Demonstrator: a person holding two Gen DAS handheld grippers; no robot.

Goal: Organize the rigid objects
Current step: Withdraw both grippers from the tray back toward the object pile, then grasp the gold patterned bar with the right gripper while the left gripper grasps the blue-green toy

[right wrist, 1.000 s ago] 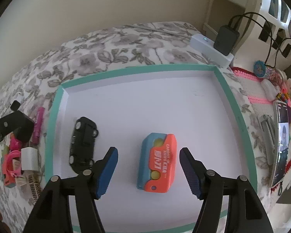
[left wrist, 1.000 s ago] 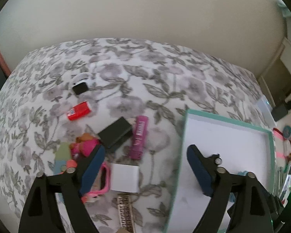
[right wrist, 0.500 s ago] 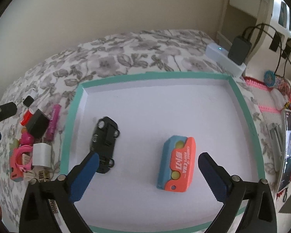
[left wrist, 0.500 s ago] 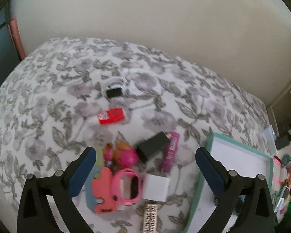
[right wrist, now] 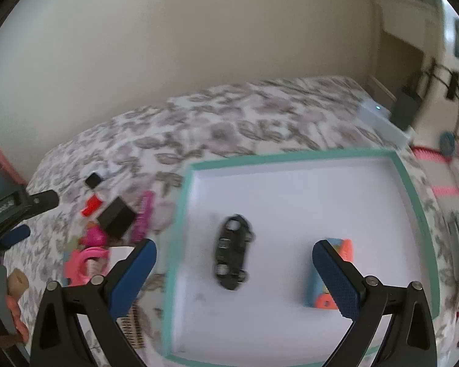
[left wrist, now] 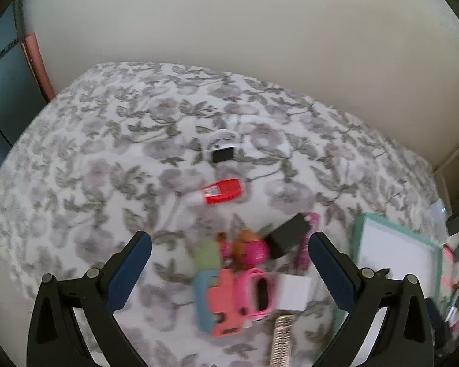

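Place: a bedroom in a home.
Bed: a big soft bed with a flowery cover (left wrist: 113,159) fills most of both views.
Wall: a plain cream wall (left wrist: 229,24) stands right behind the bed.
Toys: small things lie in a pile on the cover, like a pink watch (left wrist: 260,293), and a toy car (right wrist: 233,252) sits in a box lid (right wrist: 290,156).
Side of bed: a charger (right wrist: 405,108) and hanging cords (right wrist: 437,72) sit by white furniture.

A black toy car (right wrist: 233,252) and an orange-and-blue case (right wrist: 330,275) lie apart inside the teal-rimmed white tray (right wrist: 411,189), while small colourful objects (left wrist: 248,263) cluster on the floral cloth beside it.
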